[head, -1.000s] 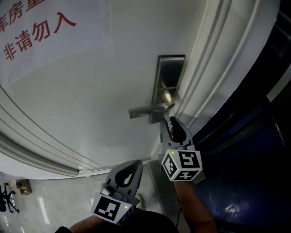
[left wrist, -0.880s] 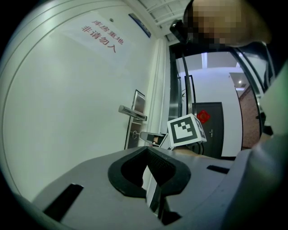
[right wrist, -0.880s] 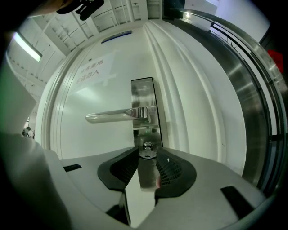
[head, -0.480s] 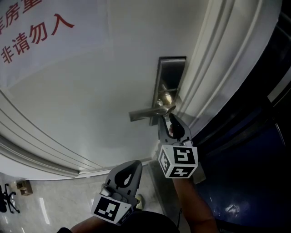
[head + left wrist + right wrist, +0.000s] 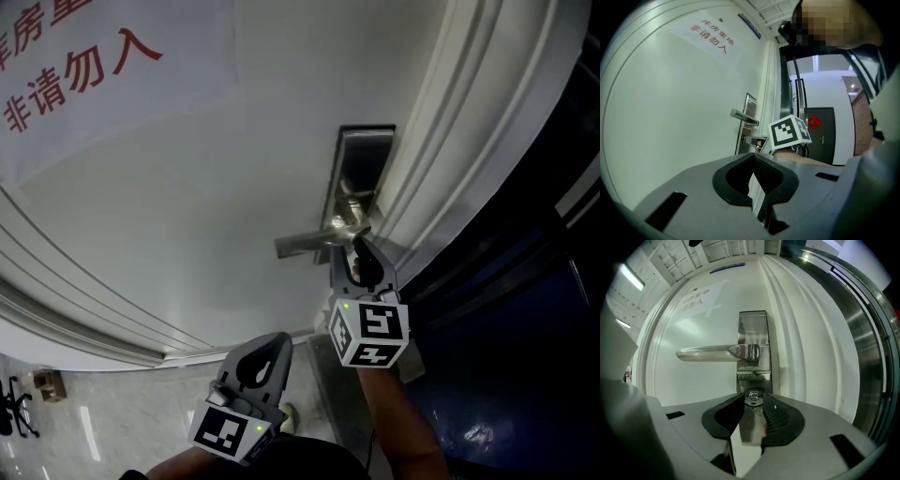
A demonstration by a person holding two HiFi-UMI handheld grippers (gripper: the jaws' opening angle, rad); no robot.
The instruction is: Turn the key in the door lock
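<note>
R gripper (image 5: 353, 253) reaching fwd, clamped on key (image 5: 753, 399) in lock (image 5: 753, 379).

The lock plate (image 5: 362, 157) sits at the right edge of the door (image 5: 187, 197), beside the frame (image 5: 455, 131), with the handle (image 5: 305, 244) reaching left from it. The key (image 5: 753, 399) is in the plate just below the handle, between the jaw tips of the right gripper (image 5: 354, 247). The left gripper (image 5: 269, 345) is lower and further left, well apart from the plate.
</note>
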